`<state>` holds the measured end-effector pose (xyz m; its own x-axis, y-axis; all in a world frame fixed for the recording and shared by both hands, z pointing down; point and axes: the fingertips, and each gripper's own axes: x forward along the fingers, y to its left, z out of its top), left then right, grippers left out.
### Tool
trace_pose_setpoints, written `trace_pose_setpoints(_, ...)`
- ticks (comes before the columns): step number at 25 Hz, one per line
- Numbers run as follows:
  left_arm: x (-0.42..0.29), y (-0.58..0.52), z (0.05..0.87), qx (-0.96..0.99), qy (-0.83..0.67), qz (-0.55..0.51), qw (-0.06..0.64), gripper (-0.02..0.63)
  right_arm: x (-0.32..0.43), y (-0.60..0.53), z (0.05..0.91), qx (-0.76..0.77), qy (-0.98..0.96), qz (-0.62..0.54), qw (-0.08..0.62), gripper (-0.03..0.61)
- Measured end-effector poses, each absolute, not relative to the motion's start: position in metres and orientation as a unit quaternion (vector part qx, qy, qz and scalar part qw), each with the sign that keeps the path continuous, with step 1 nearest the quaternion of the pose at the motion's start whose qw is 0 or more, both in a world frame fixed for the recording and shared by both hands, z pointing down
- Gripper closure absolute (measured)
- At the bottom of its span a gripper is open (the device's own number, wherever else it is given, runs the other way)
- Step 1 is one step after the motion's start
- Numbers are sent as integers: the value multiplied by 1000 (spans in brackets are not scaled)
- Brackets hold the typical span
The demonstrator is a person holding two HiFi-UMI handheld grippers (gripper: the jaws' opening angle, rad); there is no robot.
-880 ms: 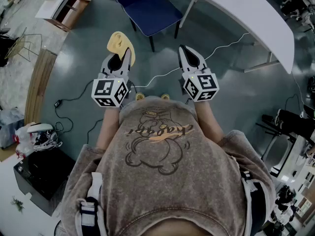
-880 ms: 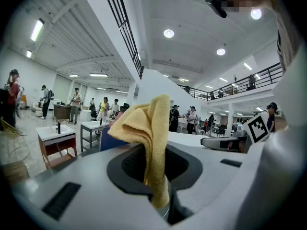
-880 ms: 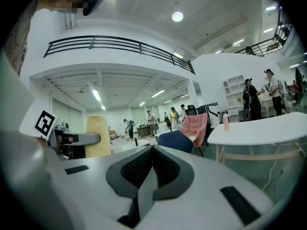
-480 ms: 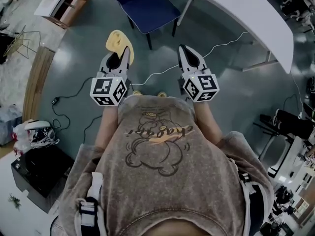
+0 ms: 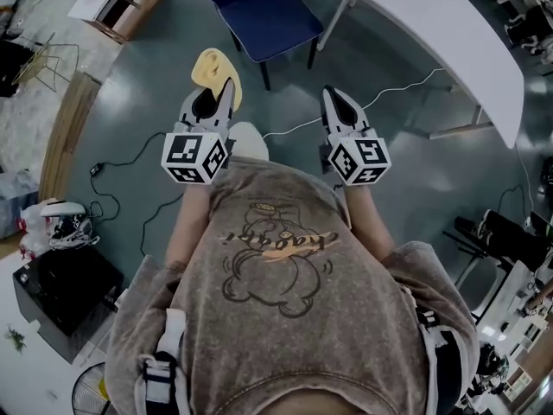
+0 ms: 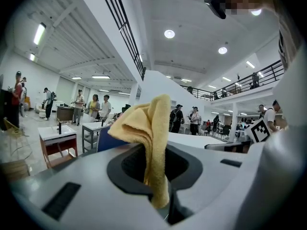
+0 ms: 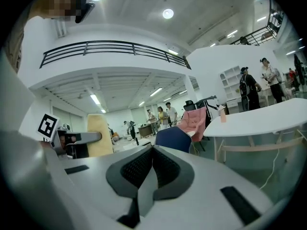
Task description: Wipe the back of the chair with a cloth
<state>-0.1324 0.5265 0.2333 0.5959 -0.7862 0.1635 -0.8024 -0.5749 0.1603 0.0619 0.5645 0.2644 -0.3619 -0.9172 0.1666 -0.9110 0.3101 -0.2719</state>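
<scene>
- Chair (image 5: 263,11) is cut off by the head view's top edge; cloth (image 6: 148,128) masks most of it in the left gripper view.
- Cloth's lower end vanishes inside the left gripper (image 5: 221,98).
- Background people (image 6: 98,110) are too small to detail.

— Where's the cloth?
— The yellow cloth (image 6: 146,143) stands crumpled and upright, pinched in my left gripper's (image 5: 228,88) jaws.
— And the chair?
— The dark blue chair (image 5: 263,11) is upright on the floor ahead, well apart.

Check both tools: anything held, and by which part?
Left tool is shut on the yellow cloth, pinching its lower end; the rest bunches up past the jaws. Right tool holds nothing, jaws together.
</scene>
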Motion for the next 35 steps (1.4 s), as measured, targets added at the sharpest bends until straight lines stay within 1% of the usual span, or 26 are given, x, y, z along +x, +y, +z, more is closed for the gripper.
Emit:
trace_pose_setpoints(4,-132,495,236,890,-441,41,103,557,58,537,270,-560,813,-161,7,554)
trace_pose_setpoints(8,-127,444,251,893,-434,37,113,557,64,490,280,-570,805,-166,4,554)
trace_pose_setpoints(14,-126,334,254,895,-427,29,125,557,51,382,288,-563,807,-175,-13,554)
trace_pose_setpoints(18,-136,256,253,895,-425,32,130,557,35,303,281,-563,809,-171,-18,554)
trace_pose_setpoints(26,-138,123,235,910,-391,45,131,557,30,175,261,-587,792,-166,-18,554)
trace_pose_setpoints(30,-138,88,229,914,-382,47,130,557,33,142,251,-596,787,-159,-11,554)
trace_pose_setpoints(35,-128,67,231,911,-381,45,148,557,46,120,247,-598,785,-162,-6,554)
